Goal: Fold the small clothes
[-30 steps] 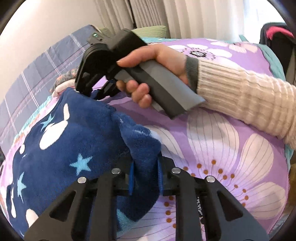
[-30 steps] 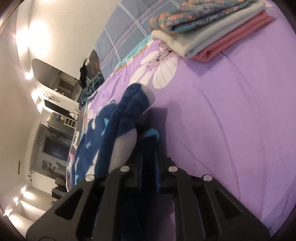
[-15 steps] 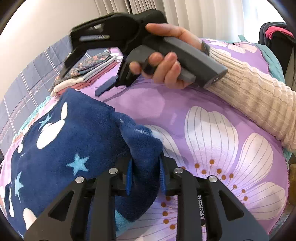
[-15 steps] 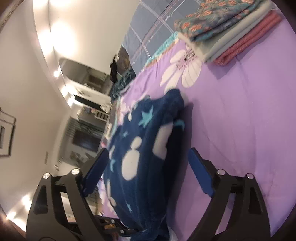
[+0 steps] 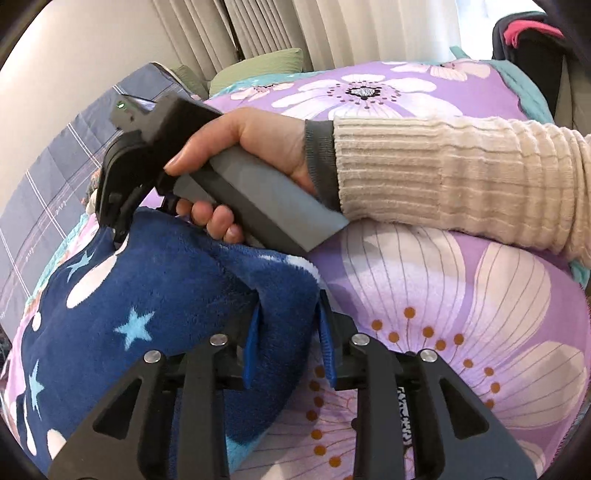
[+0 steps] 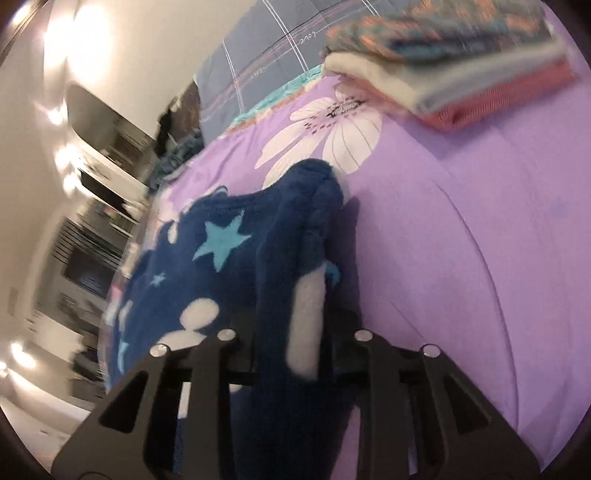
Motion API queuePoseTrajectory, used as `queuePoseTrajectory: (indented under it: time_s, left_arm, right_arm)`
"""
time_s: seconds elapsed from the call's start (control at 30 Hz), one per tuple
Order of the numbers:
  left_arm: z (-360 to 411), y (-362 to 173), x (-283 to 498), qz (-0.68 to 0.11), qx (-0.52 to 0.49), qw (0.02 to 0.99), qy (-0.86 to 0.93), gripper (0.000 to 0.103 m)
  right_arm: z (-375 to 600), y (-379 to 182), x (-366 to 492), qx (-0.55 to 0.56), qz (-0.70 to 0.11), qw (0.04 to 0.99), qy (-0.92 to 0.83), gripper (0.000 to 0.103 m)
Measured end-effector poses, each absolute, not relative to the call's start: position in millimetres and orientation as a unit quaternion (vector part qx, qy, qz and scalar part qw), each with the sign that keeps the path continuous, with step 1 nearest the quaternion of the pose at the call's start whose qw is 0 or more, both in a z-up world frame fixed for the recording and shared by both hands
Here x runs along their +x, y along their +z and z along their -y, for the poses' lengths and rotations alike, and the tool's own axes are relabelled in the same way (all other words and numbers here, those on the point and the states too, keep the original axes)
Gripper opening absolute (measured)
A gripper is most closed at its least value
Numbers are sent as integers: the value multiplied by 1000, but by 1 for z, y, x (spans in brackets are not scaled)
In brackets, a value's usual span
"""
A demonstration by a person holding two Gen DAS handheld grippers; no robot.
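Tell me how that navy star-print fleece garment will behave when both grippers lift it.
The navy fleece garment will probably sag between grips: it already bunches in soft folds. Its plush pile looks thick, so likely grippy rather than slippery in the left gripper, whose jaws are opening, and the closing right gripper. Not fragile.

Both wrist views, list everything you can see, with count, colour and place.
Fleece garment: one, navy with stars and white shapes, on the bedspread, between both grippers' jaws.
Bedspread: one, purple with white flowers, under everything.
Folded clothes: one stack, floral, cream and red, far corner.
Checked blanket: one, blue-grey, beyond the bedspread.
Curtains: pale, behind the bed.
Left gripper: black, blue pads, jaws opening, fleece between them.
Right gripper: black, jaws closing on fleece.
Hand: one, cream sleeve, holding the right gripper.
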State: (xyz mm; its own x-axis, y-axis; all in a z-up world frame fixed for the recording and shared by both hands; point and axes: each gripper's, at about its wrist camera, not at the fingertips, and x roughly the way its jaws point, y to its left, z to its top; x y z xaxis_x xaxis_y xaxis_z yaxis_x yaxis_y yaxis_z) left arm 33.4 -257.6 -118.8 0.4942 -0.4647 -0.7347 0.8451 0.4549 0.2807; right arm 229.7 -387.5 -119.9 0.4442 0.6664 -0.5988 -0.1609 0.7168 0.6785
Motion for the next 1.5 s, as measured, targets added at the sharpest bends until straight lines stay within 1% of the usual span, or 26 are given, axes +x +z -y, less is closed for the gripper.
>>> queuePoseTrajectory:
  time_s: [0.07, 0.1, 0.13, 0.17, 0.23, 0.27, 0.37, 0.47, 0.57, 0.6, 0.63, 0.67, 0.77, 0.8, 0.9, 0.97, 1.03, 1.07, 1.13, 1.23, 1.33, 1.37, 1.5]
  left_arm:
    - [254, -116, 32, -290, 320, 802, -412, 31]
    - [252, -118, 34, -291, 315, 802, -415, 34]
    - [249, -116, 33, -290, 311, 804, -416, 37]
    - [244, -111, 29, -287, 307, 806, -416, 44]
    - [234, -102, 22, -278, 302, 813, -413, 46]
    - [224, -95, 17, -269, 297, 820, -408, 47]
    - [190, -79, 13, -257, 269, 845, -383, 53]
    - [141, -65, 21, -271, 222, 873, -339, 58]
    - [82, -59, 31, -291, 170, 898, -281, 58]
    - [65, -57, 33, -295, 155, 905, -263, 58]
    - [37, -56, 34, -300, 130, 916, -233, 58]
    - [21, -54, 36, -302, 114, 923, -211, 58]
    - [-48, -57, 35, -313, 71, 939, -124, 59]
    - [-71, -62, 33, -320, 67, 941, -89, 59]
    - [-126, -75, 29, -346, 52, 937, -13, 59]
    - [-166, -82, 17, -352, 19, 936, 15, 59]
    - [-189, -87, 11, -351, -6, 936, 28, 59]
    - [-198, -88, 9, -348, -18, 937, 33, 59]
    - [-212, -90, 8, -342, -37, 938, 34, 59]
    - [-214, -91, 8, -335, -49, 941, 16, 59]
    - [-208, -94, 9, -329, -33, 944, 12, 59]
    - [-211, -96, 6, -328, -29, 944, 14, 59]
    - [-235, -103, -4, -332, -63, 941, 14, 59]
  right_arm:
    - [394, -119, 228, 294, -455, 796, 269, 30]
    - [396, -117, 226, 295, -451, 799, 268, 32]
    - [398, -117, 224, 290, -447, 803, 266, 37]
    - [399, -113, 220, 281, -444, 811, 257, 44]
    - [402, -101, 211, 263, -441, 827, 229, 53]
    - [405, -89, 202, 249, -437, 838, 211, 55]
    - [411, -63, 173, 217, -419, 858, 203, 53]
    - [407, -43, 135, 188, -407, 868, 213, 53]
    - [384, -34, 102, 139, -404, 879, 213, 53]
    - [376, -34, 94, 124, -404, 881, 214, 58]
    - [371, -36, 86, 113, -406, 881, 217, 70]
    - [357, -46, 81, 102, -417, 877, 217, 72]
    - [335, -86, 78, 61, -484, 856, 170, 72]
    - [332, -94, 77, 58, -484, 859, 158, 73]
    - [327, -79, 74, 54, -481, 867, 119, 73]
    - [317, -54, 65, 34, -449, 890, 68, 71]
    - [294, -28, 51, -19, -405, 914, 30, 71]
    - [275, -15, 42, -55, -377, 924, 26, 74]
    - [227, -2, 29, -114, -350, 926, 81, 79]
    - [160, -10, 13, -175, -342, 906, 177, 79]
    - [80, -31, -13, -250, -318, 876, 264, 79]
    - [50, -40, -28, -287, -297, 863, 290, 79]
    - [-20, -69, -67, -385, -234, 826, 340, 81]
